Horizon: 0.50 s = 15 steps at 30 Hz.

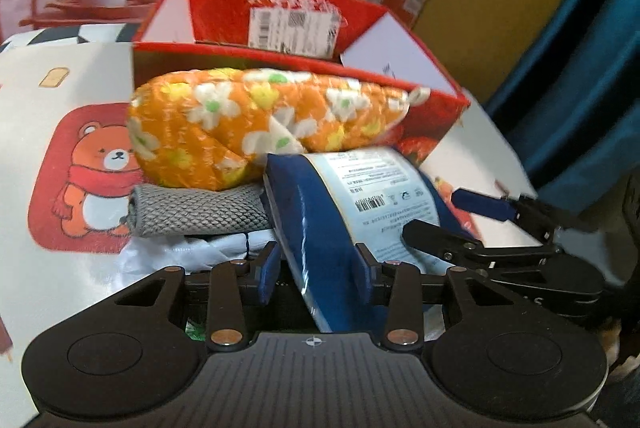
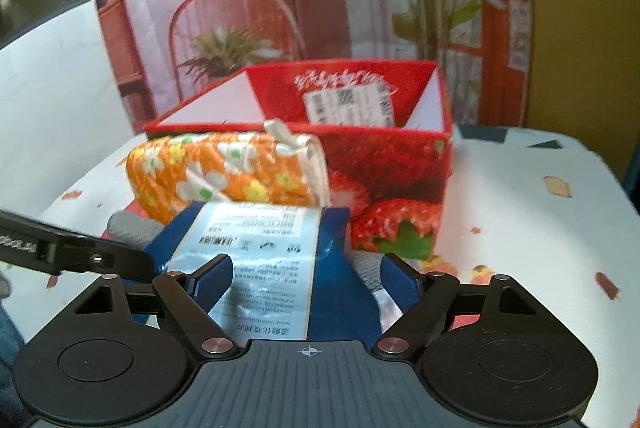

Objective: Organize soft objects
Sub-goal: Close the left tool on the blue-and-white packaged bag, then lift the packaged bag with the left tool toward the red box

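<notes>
The blue packet [image 1: 320,228] lies between both sets of jaws, long axis toward the red box [image 1: 424,116]; left gripper [image 1: 318,264] seemingly pinches it; right gripper [image 2: 304,280] straddles it, half-open.

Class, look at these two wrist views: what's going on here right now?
A person with two handheld grippers is sorting soft items. Both the left gripper and right gripper straddle the blue packet with a white label. Just beyond it, an orange floral pouch rests on a grey cloth, in front of the open strawberry box. Nothing is visibly inside the box.
</notes>
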Each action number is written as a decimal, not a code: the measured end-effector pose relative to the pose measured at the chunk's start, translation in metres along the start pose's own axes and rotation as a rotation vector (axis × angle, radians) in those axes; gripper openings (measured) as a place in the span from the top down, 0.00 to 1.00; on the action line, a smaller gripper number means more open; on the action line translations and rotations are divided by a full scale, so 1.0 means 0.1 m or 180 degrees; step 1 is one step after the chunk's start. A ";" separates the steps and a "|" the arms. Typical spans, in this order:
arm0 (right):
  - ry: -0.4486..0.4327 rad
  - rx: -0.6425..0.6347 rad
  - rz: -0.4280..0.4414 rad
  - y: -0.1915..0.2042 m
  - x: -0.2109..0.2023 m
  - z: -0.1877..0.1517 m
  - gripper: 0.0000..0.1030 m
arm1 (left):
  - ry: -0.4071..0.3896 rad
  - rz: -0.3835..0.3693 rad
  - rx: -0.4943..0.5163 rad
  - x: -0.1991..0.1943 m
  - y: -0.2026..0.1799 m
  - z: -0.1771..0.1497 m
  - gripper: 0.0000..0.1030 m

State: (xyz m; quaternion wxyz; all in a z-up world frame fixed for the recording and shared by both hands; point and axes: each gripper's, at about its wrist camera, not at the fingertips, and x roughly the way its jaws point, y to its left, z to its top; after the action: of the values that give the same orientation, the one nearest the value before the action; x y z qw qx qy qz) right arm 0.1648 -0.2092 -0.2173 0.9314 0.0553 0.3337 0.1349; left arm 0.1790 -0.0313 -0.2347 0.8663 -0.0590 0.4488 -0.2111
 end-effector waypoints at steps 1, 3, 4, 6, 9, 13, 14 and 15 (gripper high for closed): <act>0.0054 -0.0033 0.0030 -0.02 0.03 0.00 0.24 | 0.0038 0.0015 0.0047 0.05 0.00 0.02 0.59; 0.0138 -0.0049 0.0104 -0.05 0.07 -0.01 0.25 | 0.0089 0.0028 0.0104 0.12 -0.01 0.06 0.59; 0.0171 -0.0039 0.0142 -0.07 0.09 -0.01 0.25 | 0.0110 0.0022 0.0128 0.16 -0.01 0.09 0.59; 0.0224 -0.0014 0.0196 -0.10 0.12 -0.01 0.25 | 0.0146 0.0033 0.0176 0.22 -0.02 0.13 0.59; 0.0263 -0.0031 0.0198 -0.12 0.16 0.00 0.28 | 0.0196 0.0067 0.0256 0.31 -0.04 0.17 0.59; 0.0286 0.0050 0.0252 -0.15 0.20 0.00 0.30 | 0.0282 0.0086 0.0312 0.38 -0.04 0.18 0.58; 0.0295 0.0051 0.0249 -0.16 0.22 0.00 0.30 | 0.0297 0.0087 0.0324 0.39 -0.03 0.19 0.57; 0.0301 0.0049 0.0248 -0.17 0.23 0.00 0.30 | 0.0307 0.0090 0.0336 0.40 -0.02 0.20 0.56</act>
State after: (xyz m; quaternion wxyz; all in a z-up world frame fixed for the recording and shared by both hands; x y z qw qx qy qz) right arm 0.1854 -0.2186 -0.2346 0.9081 0.0690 0.3760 0.1708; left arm 0.2148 -0.0519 -0.2527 0.8485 0.0033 0.4791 -0.2249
